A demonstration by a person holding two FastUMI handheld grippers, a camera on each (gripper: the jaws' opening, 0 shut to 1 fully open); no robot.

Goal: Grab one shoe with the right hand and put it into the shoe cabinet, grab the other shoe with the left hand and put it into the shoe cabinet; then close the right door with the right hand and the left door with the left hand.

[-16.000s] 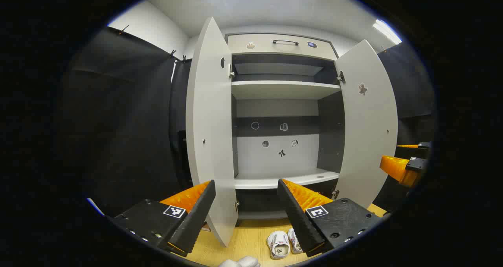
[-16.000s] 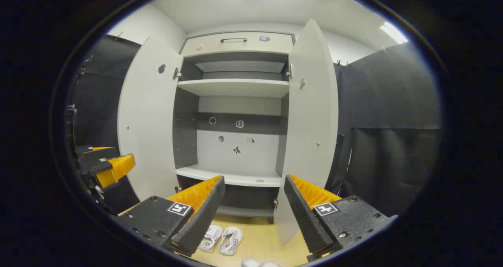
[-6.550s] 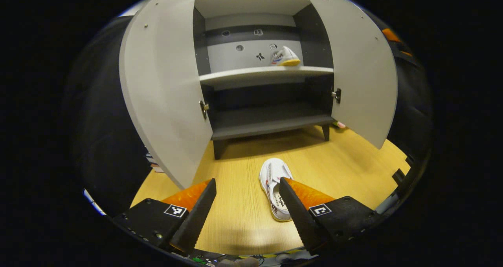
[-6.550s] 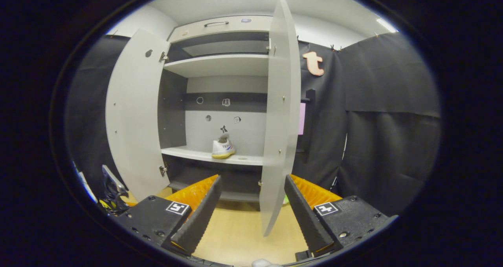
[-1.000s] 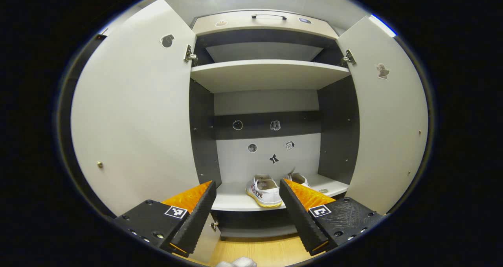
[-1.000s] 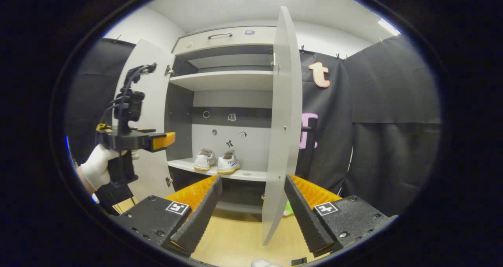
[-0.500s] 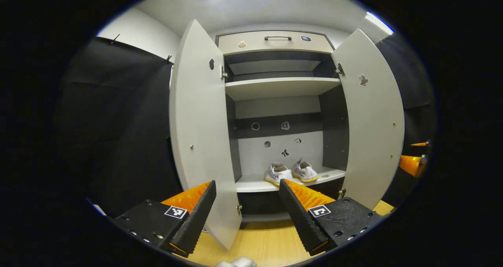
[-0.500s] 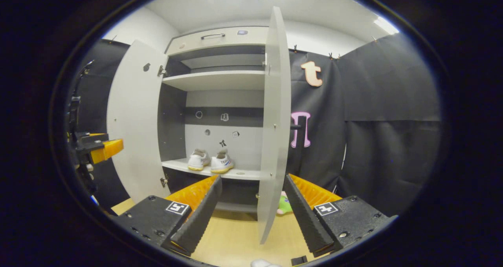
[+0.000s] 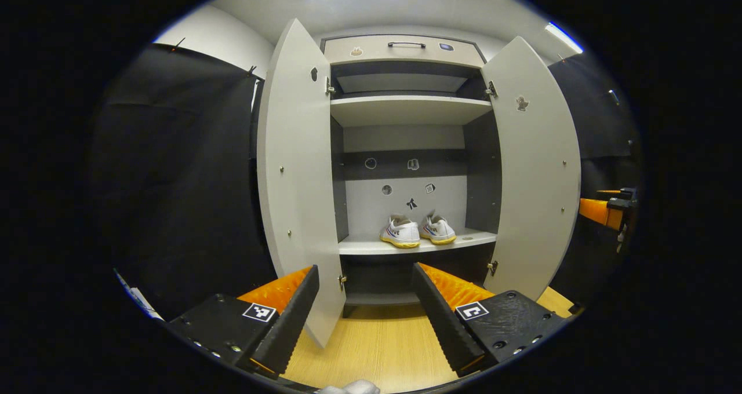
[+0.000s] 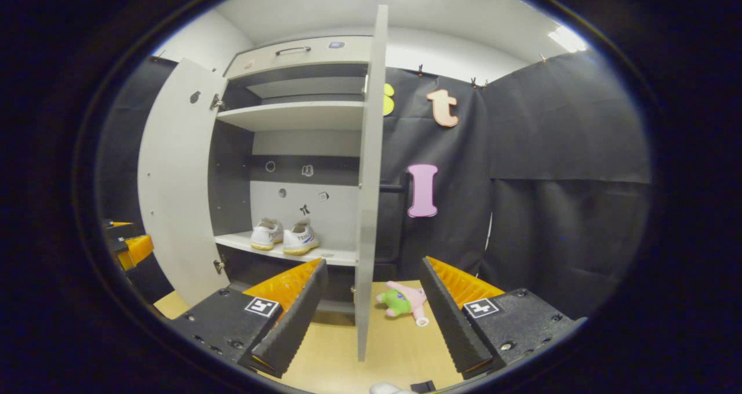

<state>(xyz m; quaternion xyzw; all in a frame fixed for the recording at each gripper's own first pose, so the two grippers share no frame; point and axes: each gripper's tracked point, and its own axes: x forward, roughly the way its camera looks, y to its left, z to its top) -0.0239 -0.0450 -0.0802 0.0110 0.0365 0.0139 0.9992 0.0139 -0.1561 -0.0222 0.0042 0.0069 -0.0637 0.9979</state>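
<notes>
- Both white sneakers (image 9: 414,232) sit side by side on the middle shelf (image 9: 371,245) of the shoe cabinet (image 9: 406,49), so the shoes are done
- You've pulled both tools back since a second ago; the left gripper (image 9: 365,307) and right gripper (image 10: 374,301) are spread wide, holding nothing
- Your right gripper now faces the right door (image 10: 365,208) edge-on: push it shut next, then the left door (image 9: 295,185)

Shoe cabinet (image 9: 406,49): pale grey, both doors standing open. Two white shoes (image 9: 401,232) (image 9: 437,229) sit upright, side by side, on its lower shelf (image 9: 371,245), heels outward.
</notes>
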